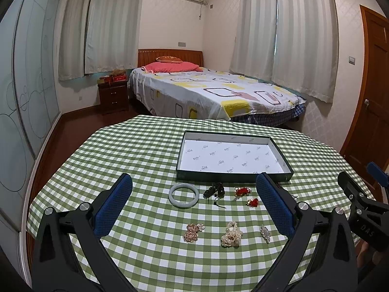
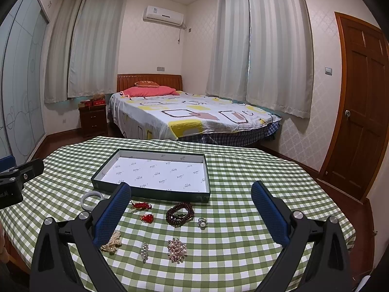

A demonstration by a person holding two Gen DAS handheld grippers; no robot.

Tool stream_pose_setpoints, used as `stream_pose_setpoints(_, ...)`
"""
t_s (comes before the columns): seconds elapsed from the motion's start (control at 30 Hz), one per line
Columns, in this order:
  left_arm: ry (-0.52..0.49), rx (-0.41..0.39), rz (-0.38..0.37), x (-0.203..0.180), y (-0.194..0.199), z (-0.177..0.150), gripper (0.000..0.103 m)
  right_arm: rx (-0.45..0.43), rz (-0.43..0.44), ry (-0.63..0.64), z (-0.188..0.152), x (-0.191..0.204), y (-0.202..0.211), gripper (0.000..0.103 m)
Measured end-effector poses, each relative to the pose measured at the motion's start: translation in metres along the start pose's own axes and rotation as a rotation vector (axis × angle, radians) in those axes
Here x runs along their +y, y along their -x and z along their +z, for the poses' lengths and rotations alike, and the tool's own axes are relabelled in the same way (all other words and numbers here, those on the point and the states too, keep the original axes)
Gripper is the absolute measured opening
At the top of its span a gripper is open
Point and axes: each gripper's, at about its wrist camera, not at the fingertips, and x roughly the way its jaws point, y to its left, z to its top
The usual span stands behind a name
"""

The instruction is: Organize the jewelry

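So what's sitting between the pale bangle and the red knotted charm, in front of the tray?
A dark beaded piece with a black cord lies between the bangle and the red knotted charm, seen in the left wrist view.

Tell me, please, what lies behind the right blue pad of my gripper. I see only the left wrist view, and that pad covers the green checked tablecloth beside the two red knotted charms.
Observer: A dark red beaded bracelet, coiled in several loops, lies there, to the right of the red knotted charms.
Operator: Is anything more to its right?
Observer: Yes, a small silver ring with a pearl, apart from the bracelet.
Operator: And in the near row, after the narrow crystal brooch?
Observer: A round brooch of pearls and pink stones lies alone there.
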Motion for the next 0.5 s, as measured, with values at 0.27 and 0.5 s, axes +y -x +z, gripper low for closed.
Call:
stream_pose_setpoints(0.27,0.0,-0.004,0.003,0.0004,0.0,-0.0004,0.099,-0.004,-0.003,0.002,-0.0011,0.0003,0.0002,0.097)
stream_pose_setpoints(0.5,0.0,-0.004,0.002,0.0012,0.0006,-0.0011,0.099,-0.003,-0.005,0.001,-0.0014,-0.0002,-0.0006,0.097)
